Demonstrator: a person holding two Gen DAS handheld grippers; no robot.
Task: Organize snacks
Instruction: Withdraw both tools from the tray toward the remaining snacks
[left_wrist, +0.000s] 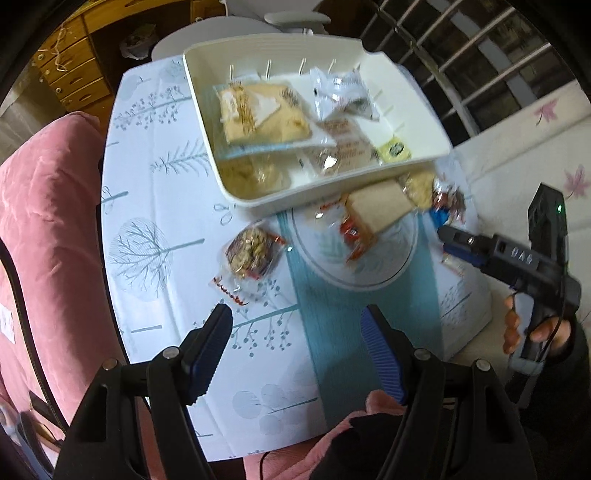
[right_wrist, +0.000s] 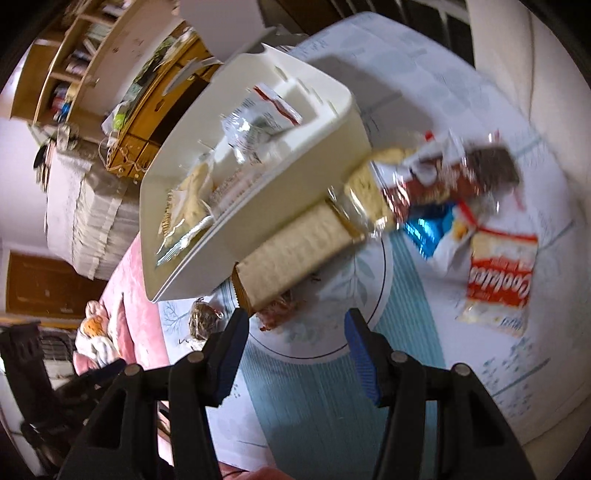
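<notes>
A white bin (left_wrist: 413, 122) stands at the far side of the table and holds several wrapped snacks; it also shows in the right wrist view (right_wrist: 354, 122). Loose snacks lie in front of it: a nut bar packet (left_wrist: 251, 254), a tan wafer pack (left_wrist: 380, 210) (right_wrist: 295, 251), a red "Cookies" packet (right_wrist: 498, 280), a blue packet (right_wrist: 428, 229) and a dark chocolate packet (right_wrist: 487, 170). My left gripper (left_wrist: 295, 354) is open and empty above the near table. My right gripper (right_wrist: 293, 354) is open and empty, just short of the wafer pack; it shows from the side in the left wrist view (left_wrist: 454, 240).
A tree-print tablecloth (left_wrist: 155, 236) with a teal stripe covers the table. A pink upholstered chair (left_wrist: 48, 229) stands to the left. Wooden drawers (left_wrist: 74, 70) and a white chair (left_wrist: 295, 18) are behind. A window grille (left_wrist: 480, 55) is at the far right.
</notes>
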